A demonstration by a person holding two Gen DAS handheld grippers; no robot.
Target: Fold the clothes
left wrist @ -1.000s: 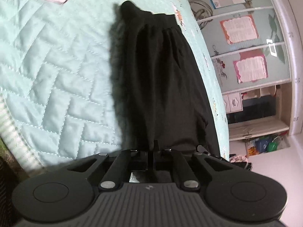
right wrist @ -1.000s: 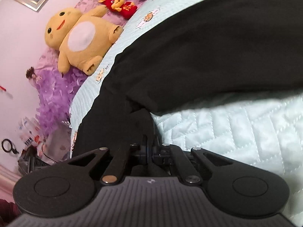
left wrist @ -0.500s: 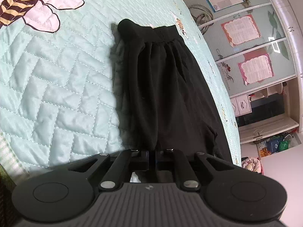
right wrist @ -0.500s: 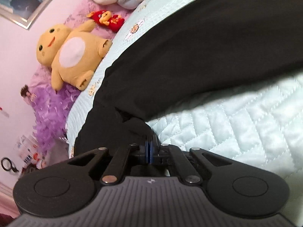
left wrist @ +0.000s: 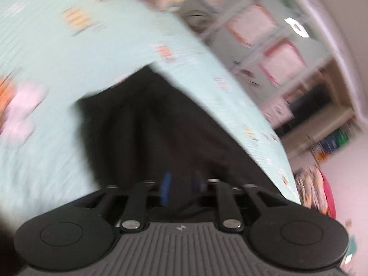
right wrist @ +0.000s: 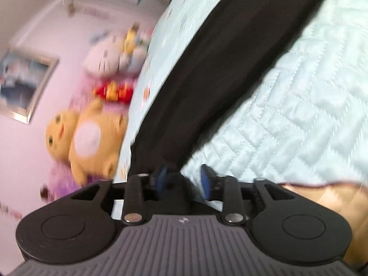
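Left wrist view, blurred: left gripper (left wrist: 181, 185) is seen opening, seemingly released from black garment (left wrist: 161, 124); right gripper (right wrist: 185, 179) likewise opening.

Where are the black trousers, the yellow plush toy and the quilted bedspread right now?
black trousers (right wrist: 230, 64): right wrist view, middle of the dark cloth.
yellow plush toy (right wrist: 88, 135): right wrist view, its white belly.
quilted bedspread (right wrist: 310, 119): right wrist view, bare stitched patch.
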